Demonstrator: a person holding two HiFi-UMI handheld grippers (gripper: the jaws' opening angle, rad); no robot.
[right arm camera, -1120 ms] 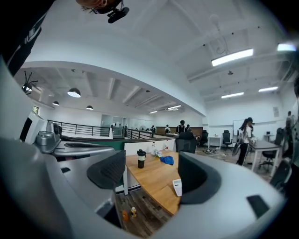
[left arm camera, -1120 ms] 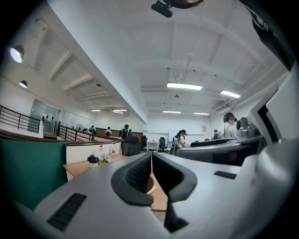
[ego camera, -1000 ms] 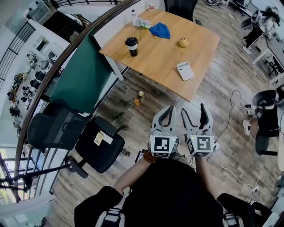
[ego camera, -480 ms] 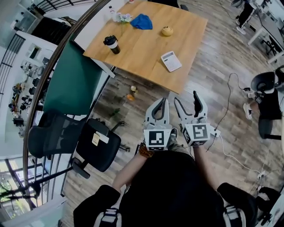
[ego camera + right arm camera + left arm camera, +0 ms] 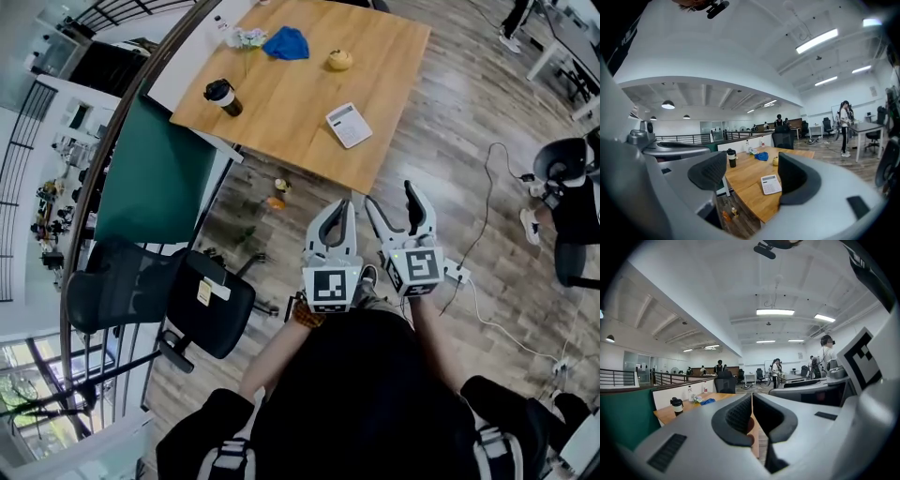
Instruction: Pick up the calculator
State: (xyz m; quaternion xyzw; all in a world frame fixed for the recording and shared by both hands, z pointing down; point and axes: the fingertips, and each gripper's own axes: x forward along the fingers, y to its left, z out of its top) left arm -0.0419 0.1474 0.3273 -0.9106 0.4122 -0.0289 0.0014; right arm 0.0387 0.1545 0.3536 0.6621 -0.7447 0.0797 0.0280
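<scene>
I'm at the approach: right hand-held gripper (image 5: 391,199) wide open, left hand-held gripper (image 5: 344,207) closed, both empty; next, straddle the calculator (image 5: 349,125).

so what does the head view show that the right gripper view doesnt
Only the head view: the person's torso, the marker cubes on the left gripper and right gripper, and two black chairs on the floor beside the person.
Only the right gripper view: ceiling lights and a standing person far off.
Both: the wooden table with the calculator, black cup, blue cloth and a yellow thing.
</scene>
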